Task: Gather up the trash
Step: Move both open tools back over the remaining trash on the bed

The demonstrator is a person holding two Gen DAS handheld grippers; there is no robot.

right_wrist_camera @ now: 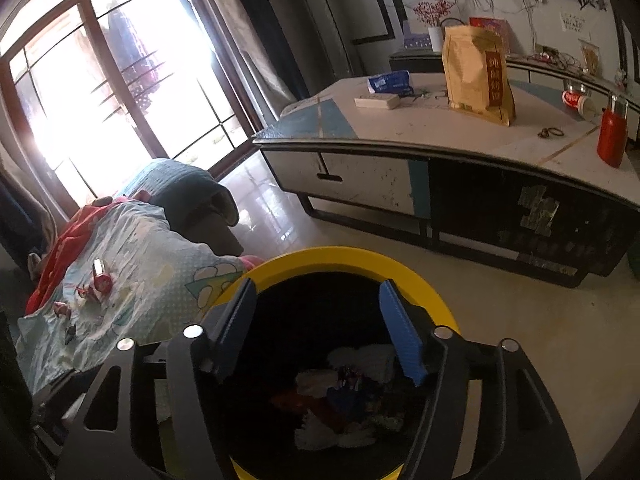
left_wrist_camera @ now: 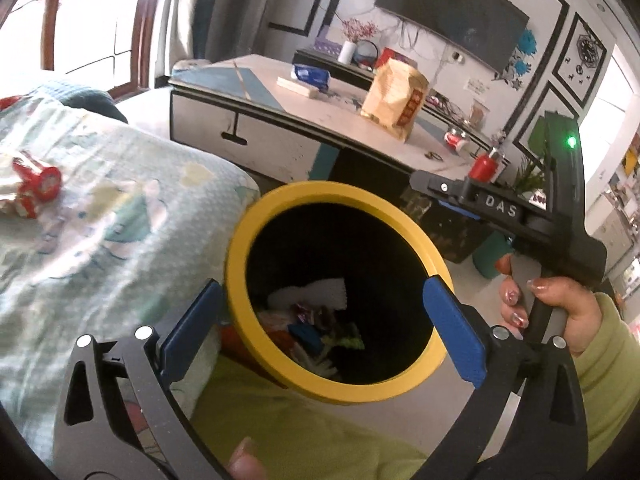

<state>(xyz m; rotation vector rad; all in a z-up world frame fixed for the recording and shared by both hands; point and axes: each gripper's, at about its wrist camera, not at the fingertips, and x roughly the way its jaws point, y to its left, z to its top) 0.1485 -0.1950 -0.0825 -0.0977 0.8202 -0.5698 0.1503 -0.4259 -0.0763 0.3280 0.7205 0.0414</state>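
A yellow-rimmed black trash bin (left_wrist_camera: 240, 240) (right_wrist_camera: 344, 256) stands on the floor beside a sofa, with mixed wrappers and tissue (left_wrist_camera: 316, 320) (right_wrist_camera: 352, 392) in its bottom. My left gripper (left_wrist_camera: 320, 320) is open and empty, its blue fingers on either side of the bin mouth. My right gripper (right_wrist_camera: 320, 320) is open and empty, straight above the bin. The right gripper's body also shows at the right of the left wrist view (left_wrist_camera: 560, 208). Red wrappers (left_wrist_camera: 34, 184) (right_wrist_camera: 98, 280) lie on the light patterned blanket (left_wrist_camera: 100, 220) (right_wrist_camera: 140, 248).
A low white-and-black coffee table (left_wrist_camera: 280, 128) (right_wrist_camera: 400, 152) stands beyond the bin, carrying a tan paper bag (right_wrist_camera: 476, 72), a blue packet (right_wrist_camera: 390, 82), a red bottle (right_wrist_camera: 612, 140) and a tipped can (right_wrist_camera: 578, 102). A TV unit is behind. A bright window is left.
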